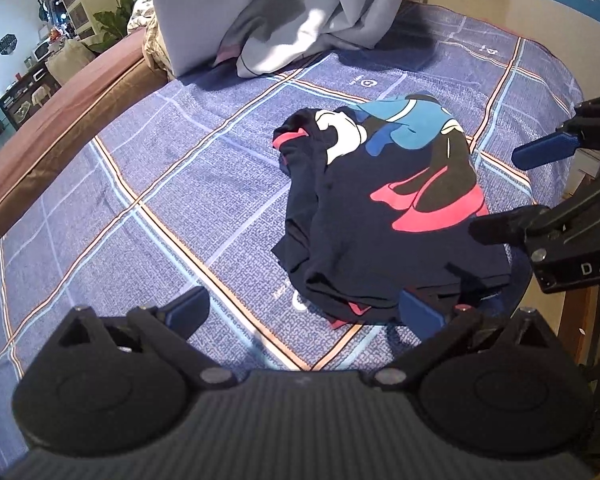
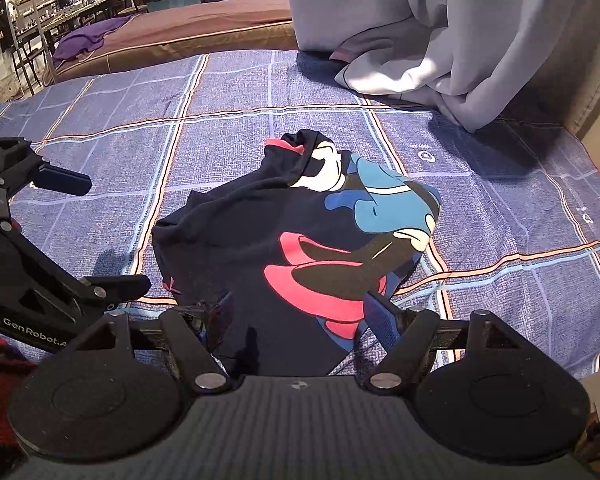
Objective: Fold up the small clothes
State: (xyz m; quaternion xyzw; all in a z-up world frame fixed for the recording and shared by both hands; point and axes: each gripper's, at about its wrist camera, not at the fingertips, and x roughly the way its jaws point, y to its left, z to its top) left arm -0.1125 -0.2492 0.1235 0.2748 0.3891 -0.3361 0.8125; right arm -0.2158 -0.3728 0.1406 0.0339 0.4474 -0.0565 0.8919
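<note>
A small dark navy garment with a blue, white and red cartoon print lies bunched on the blue plaid bedsheet. It also shows in the right wrist view. My left gripper is open, low over the sheet at the garment's near edge, its right finger touching the hem. My right gripper is open, its fingers straddling the garment's near edge. It also shows at the right of the left wrist view. The left gripper also shows at the left of the right wrist view.
A heap of pale grey bedding lies at the far end of the bed. A brown mattress adjoins the bed, with a purple cloth on it. Shelves and furniture stand beyond. A wall borders the bed.
</note>
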